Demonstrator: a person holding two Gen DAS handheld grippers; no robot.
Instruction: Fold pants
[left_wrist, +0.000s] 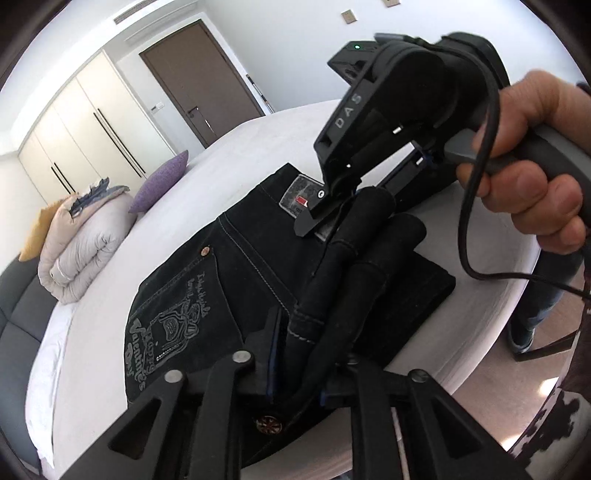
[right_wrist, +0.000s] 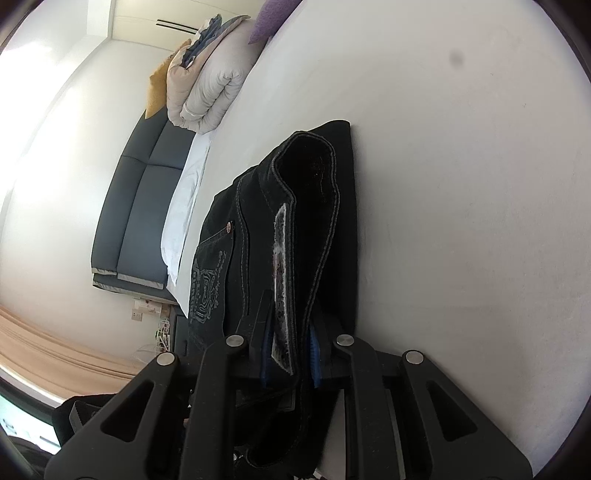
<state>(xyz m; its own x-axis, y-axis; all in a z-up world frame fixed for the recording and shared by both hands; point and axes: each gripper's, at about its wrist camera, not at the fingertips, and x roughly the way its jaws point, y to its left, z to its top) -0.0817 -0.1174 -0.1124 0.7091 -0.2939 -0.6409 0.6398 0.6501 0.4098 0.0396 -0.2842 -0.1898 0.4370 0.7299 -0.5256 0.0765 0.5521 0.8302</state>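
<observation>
Black pants (left_wrist: 221, 258) on white bed (left_wrist: 258, 140) — both hand-held grippers (left_wrist: 299, 354) (right_wrist: 291, 350) clamp their folds.

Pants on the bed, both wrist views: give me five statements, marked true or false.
1. The pants are black denim with pale stitching. True.
2. Both grippers are open and clear of the fabric. False: the left gripper and the right gripper are each shut on bunched pants fabric.
3. The pants lie on a white bed. True.
4. A purple pillow sits on top of the pants. False: it lies apart, near the rolled duvet.
5. The back pocket is plain. False: it carries pale embroidery.
</observation>
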